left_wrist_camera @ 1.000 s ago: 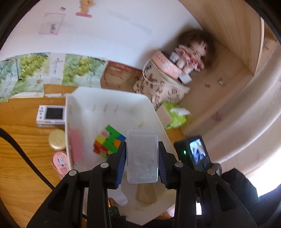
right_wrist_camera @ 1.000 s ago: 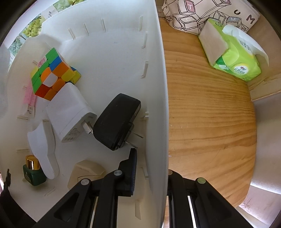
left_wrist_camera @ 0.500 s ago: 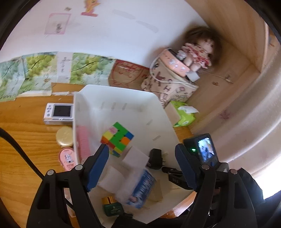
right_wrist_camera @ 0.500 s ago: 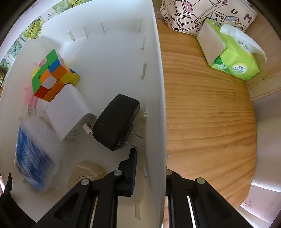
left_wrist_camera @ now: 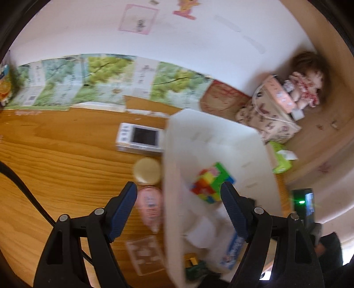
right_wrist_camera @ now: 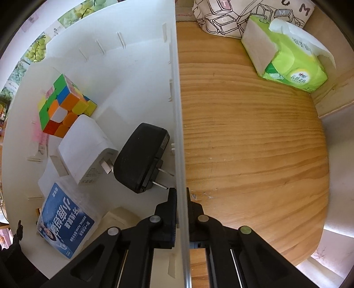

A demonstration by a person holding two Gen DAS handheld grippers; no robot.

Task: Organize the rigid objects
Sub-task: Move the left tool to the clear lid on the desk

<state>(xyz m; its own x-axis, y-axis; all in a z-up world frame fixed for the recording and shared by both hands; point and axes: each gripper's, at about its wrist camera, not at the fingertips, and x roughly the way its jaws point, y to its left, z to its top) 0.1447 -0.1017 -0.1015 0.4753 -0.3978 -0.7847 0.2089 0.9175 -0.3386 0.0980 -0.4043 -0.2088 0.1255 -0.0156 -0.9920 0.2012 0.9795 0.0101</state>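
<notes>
My right gripper (right_wrist_camera: 181, 199) is shut on the right wall of the white storage bin (right_wrist_camera: 177, 93). Inside lie a colour cube (right_wrist_camera: 60, 106), a white charger (right_wrist_camera: 85, 150), a black charger (right_wrist_camera: 141, 157) and a clear dental floss box (right_wrist_camera: 66, 217) with a blue label. My left gripper (left_wrist_camera: 177, 212) is open and empty above the bin's left wall (left_wrist_camera: 174, 199). The cube (left_wrist_camera: 210, 186) and floss box (left_wrist_camera: 232, 252) also show there. On the table left of the bin lie a white device (left_wrist_camera: 140, 138), a gold tin (left_wrist_camera: 147, 170), a pink tube (left_wrist_camera: 149, 203) and a clear card case (left_wrist_camera: 145, 254).
A green tissue pack (right_wrist_camera: 287, 55) and a printed pouch (right_wrist_camera: 243, 15) lie on the wooden table (right_wrist_camera: 254, 144) right of the bin. A doll (left_wrist_camera: 307, 86) sits on a pink box in the far corner. Grape-print boxes (left_wrist_camera: 99, 82) line the back wall.
My left gripper opened and dropped the floss box into the bin, then swung left over the bin's left wall. My right gripper kept its hold on the bin wall.
</notes>
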